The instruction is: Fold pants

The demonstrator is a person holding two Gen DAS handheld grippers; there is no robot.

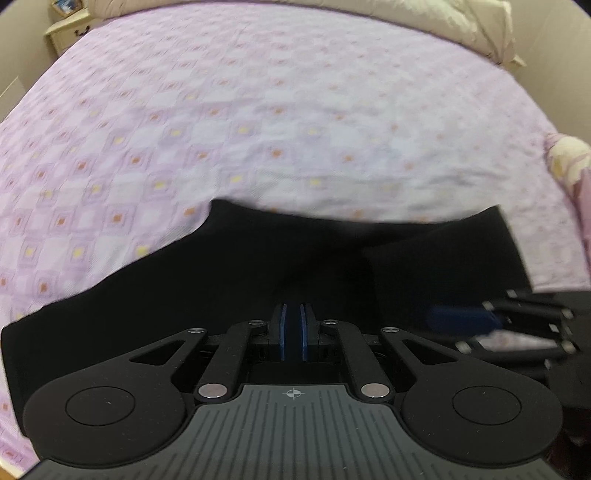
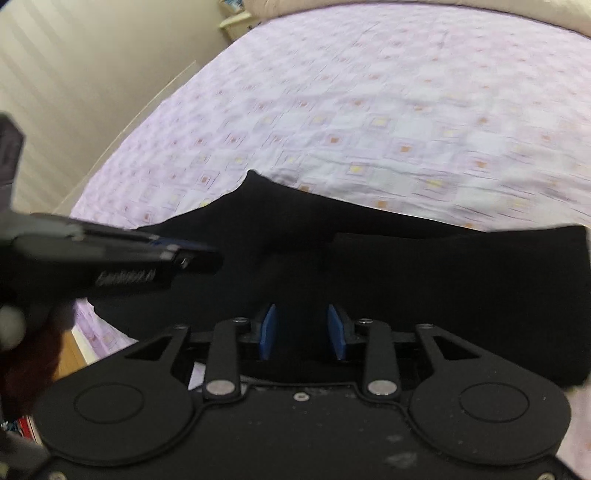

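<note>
Across the lower half of both views: black pants [image 1: 258, 266] lying on a bed [image 1: 258, 122] with a lilac checked cover. Fabric spreads from lower left to right edge in the left wrist view, with a folded layer on top at right. Top edge of the cloth peaks left of centre, then runs roughly level to the right.

Left gripper [image 1: 294, 328]: blue pads pressed nearly together, only a thin dark strip between them. Dark on dark, so can't tell whether cloth is pinched in there. It points down onto the pants, bottom centre of its frame.

Right gripper [image 2: 303, 330]: blue pads spread partway, clear gap. Only black pants show through the gap; pads don't look to be pressing on anything. It also sits over the pants, bottom centre.

Each gripper shows in the other's camera: the right one blurred at lower right in the left wrist view, the left one blurred at mid left in the right wrist view, both just above the cloth.

Upper right, left wrist view: cream bedding [image 1: 491, 29]. Upper left: small pale nightstand [image 1: 70, 29].
</note>
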